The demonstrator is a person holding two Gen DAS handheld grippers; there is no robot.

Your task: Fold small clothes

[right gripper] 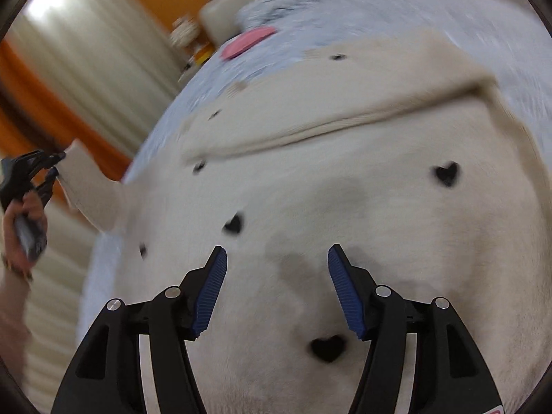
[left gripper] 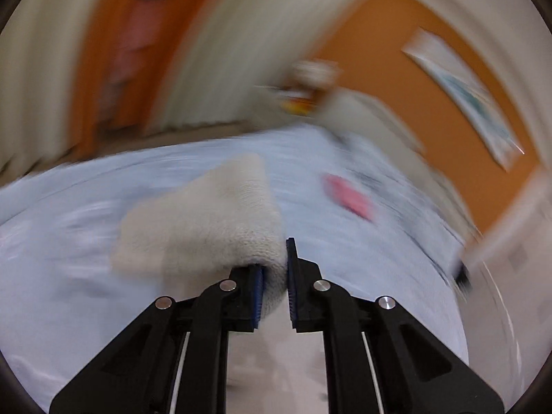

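Observation:
A cream knit garment with small black hearts [right gripper: 310, 179] lies spread on a pale blue bed [right gripper: 379, 10]. My left gripper [left gripper: 275, 286] is shut on its cream sleeve [left gripper: 207, 220] and holds it lifted above the bed. In the right wrist view the left gripper [right gripper: 51, 165] shows at the far left, pinching the sleeve end [right gripper: 86, 186]. My right gripper [right gripper: 276, 276] is open and empty, just above the garment's body, with one black heart [right gripper: 327, 348] between its arms. Both views are blurred by motion.
A pink object [right gripper: 246, 43] lies on the bed beyond the garment; it also shows in the left wrist view [left gripper: 348, 196]. A cream headboard [right gripper: 234, 3], orange walls [left gripper: 396, 79] and pale curtains [right gripper: 86, 45] stand around the bed.

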